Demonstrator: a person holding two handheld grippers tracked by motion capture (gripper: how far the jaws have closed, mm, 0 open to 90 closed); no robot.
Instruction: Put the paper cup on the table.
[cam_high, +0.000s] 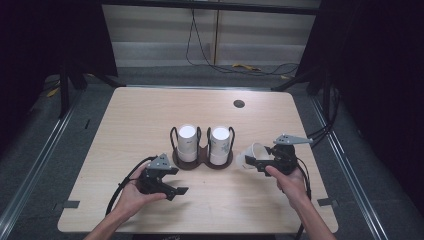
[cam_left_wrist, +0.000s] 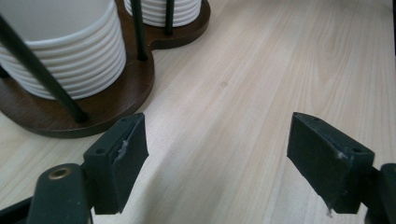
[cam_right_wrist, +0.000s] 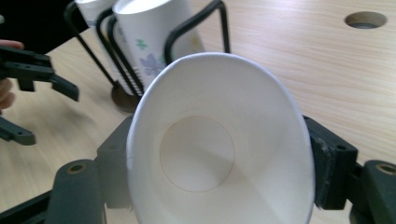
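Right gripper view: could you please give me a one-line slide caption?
Right hand-held gripper squeezes a paper cup, mouth toward the camera, near the cup holder.

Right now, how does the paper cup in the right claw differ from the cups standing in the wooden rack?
The held cup is a single one, lying on its side with its mouth open to the right claw's camera; the rack cups stand upside down in stacks. The held cup is squeezed to an oval between the right claw; the rack cups keep round and sit untouched between black wire posts. Both are white paper.
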